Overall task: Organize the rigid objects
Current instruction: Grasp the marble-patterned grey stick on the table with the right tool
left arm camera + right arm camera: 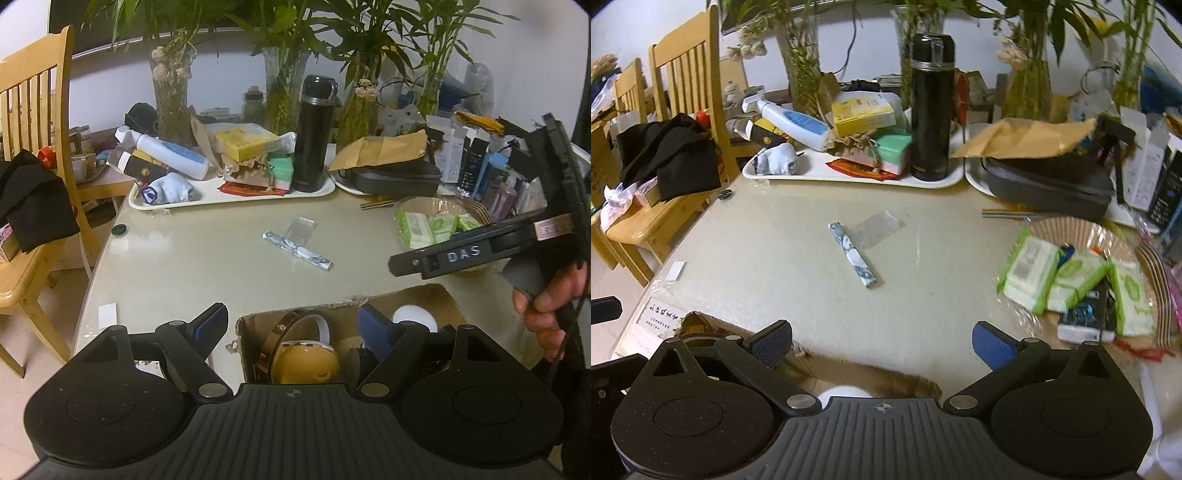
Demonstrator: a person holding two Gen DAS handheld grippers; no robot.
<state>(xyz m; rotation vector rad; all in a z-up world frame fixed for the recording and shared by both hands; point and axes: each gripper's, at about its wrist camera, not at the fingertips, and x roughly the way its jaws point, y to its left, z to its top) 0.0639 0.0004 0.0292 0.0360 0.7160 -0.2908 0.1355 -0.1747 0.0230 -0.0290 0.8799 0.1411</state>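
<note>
Jaws both spread, empty | marbled bar [852,254] flat on table [923,295], well ahead, apart

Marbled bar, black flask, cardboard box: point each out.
marbled bar [853,254], right wrist view, middle of its top face.
black flask [931,110], right wrist view, middle of its body.
cardboard box [436,295], left wrist view, far right wall.

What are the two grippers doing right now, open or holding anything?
Left gripper: open, holding nothing, above the cardboard box.
Right gripper: open, holding nothing.
</note>
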